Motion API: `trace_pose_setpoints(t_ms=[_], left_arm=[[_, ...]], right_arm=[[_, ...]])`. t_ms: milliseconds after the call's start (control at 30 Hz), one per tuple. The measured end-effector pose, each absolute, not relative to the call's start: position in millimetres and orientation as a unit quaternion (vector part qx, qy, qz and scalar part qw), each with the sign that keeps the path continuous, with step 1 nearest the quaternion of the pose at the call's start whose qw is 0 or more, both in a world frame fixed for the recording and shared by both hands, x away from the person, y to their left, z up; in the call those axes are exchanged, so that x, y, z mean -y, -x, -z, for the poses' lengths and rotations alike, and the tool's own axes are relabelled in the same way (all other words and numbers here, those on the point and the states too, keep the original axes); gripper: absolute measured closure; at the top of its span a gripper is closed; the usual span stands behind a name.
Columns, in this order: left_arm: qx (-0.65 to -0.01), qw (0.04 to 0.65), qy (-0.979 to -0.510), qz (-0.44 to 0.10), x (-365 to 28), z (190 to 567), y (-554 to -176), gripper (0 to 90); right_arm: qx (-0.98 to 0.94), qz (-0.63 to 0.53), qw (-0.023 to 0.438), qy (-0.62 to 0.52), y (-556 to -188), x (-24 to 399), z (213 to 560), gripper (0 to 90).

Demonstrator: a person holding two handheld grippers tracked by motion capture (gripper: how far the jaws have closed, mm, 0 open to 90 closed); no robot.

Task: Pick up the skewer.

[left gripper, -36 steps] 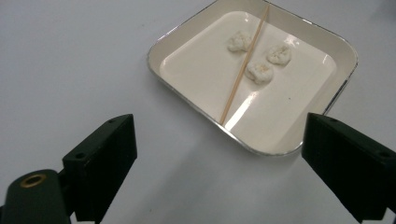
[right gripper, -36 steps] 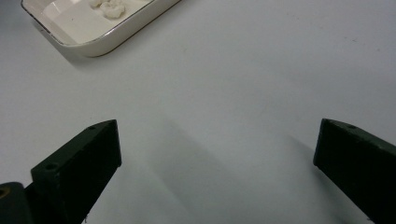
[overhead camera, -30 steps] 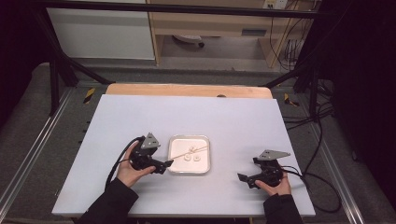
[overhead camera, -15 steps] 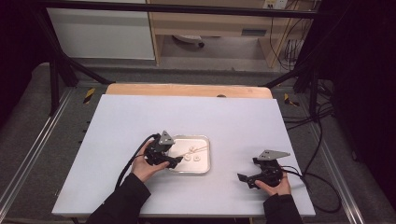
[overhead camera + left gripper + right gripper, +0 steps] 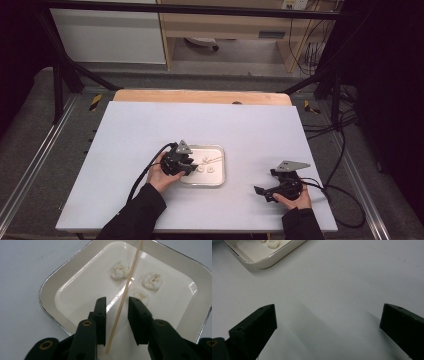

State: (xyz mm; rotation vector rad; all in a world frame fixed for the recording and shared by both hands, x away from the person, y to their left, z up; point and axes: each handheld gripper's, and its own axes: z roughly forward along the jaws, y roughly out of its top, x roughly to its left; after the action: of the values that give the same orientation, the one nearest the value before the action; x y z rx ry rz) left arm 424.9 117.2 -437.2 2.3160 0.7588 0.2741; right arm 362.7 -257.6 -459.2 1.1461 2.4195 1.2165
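A white rectangular tray (image 5: 216, 149) (image 5: 50, 282) lies on the table in front of the person. In it lie three small white dough-like lumps (image 5: 120, 270) and a thin wooden skewer (image 5: 125, 290) (image 5: 214, 159). My left gripper (image 5: 117, 300) (image 5: 192, 167) reaches over the tray's left part, low above its floor. Its jaws have just been closing and now straddle the skewer's near end, with a gap left on each side, so the pads do not press it. My right gripper (image 5: 262, 192) (image 5: 328, 312) rests near the table's front right, wide open over bare table.
The white table top (image 5: 150, 130) has free room all around the tray. A wooden strip (image 5: 200, 96) runs along its far edge. Cables trail from both grippers, and dark frame posts stand at the far corners. The tray's corner (image 5: 269, 258) lies at the upper left of the right gripper view.
The left hand has moved right, from beside the tray to over its left part, and sunk a little. Its jaws have narrowed around the skewer. The right hand has kept still.
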Motion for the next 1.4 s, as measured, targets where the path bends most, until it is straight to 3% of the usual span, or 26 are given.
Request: trace_pose_setpoints(t_ms=[433, 1400], left_arm=[[-0.279, 0.339, -0.893, -0.099, -116.5, 440.5, -425.1, 84.7], [-0.272, 0.379, -0.879, -0.103, -130.2, 428.1, -412.3, 88.1]], right_arm=[[-0.820, -0.409, 0.098, -0.387, -362.9, 257.1, 459.7, 1.7], [-0.822, -0.408, 0.102, -0.384, -363.1, 256.8, 460.4, 1.8]])
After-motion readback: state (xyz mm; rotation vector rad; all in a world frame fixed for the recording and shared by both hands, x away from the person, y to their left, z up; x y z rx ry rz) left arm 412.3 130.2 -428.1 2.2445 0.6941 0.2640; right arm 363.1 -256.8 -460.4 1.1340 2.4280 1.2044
